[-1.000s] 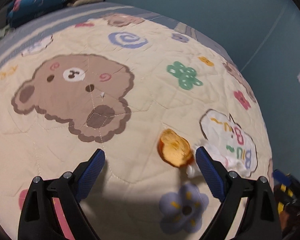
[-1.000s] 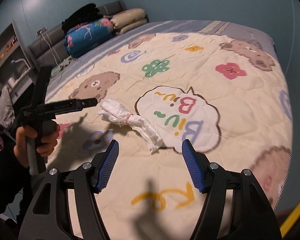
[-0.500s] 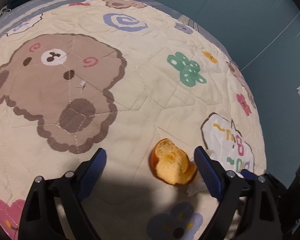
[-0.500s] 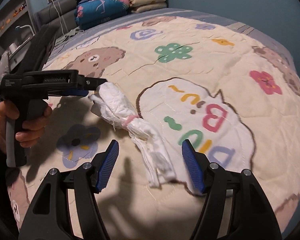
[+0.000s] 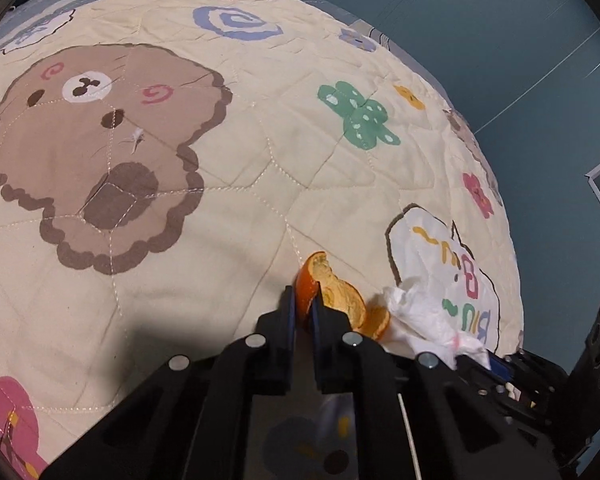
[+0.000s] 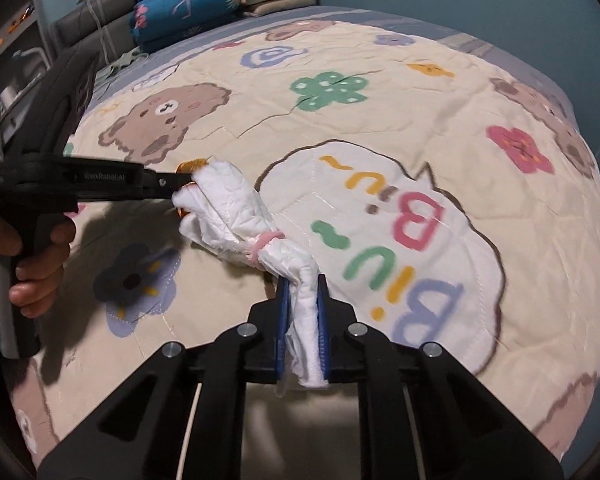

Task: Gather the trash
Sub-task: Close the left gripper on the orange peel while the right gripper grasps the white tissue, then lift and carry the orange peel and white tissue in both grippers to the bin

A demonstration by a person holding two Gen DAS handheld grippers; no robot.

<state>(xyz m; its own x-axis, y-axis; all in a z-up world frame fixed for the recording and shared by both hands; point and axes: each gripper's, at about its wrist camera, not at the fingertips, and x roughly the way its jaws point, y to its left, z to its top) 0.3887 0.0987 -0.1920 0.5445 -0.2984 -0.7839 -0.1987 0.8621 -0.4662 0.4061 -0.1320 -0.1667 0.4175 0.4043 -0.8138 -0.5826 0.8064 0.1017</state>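
Note:
A piece of orange peel (image 5: 340, 296) lies on the cartoon quilt (image 5: 260, 184), and my left gripper (image 5: 303, 304) is shut on its near edge. Right beside it rests a crumpled white tissue bundle (image 6: 228, 208) tied with a pink band (image 6: 266, 242). My right gripper (image 6: 303, 300) has its jaws closing, and the blue pads press on the bundle's near tail. In the right wrist view the left gripper (image 6: 182, 180) comes in from the left, with the orange peel (image 6: 192, 165) mostly hidden behind the tissue. The tissue bundle (image 5: 424, 320) also shows in the left wrist view.
A person's hand (image 6: 36, 264) holds the left tool's handle at the left. Folded blankets and pillows (image 6: 188, 4) are stacked at the head of the bed. A blue wall runs behind, and the quilt's far edge (image 6: 580, 128) drops off at the right.
Both grippers came down to the quilt and closed: the left one on the orange peel, the right one on the tail of the tissue bundle. Half a second ago both were still wide open.

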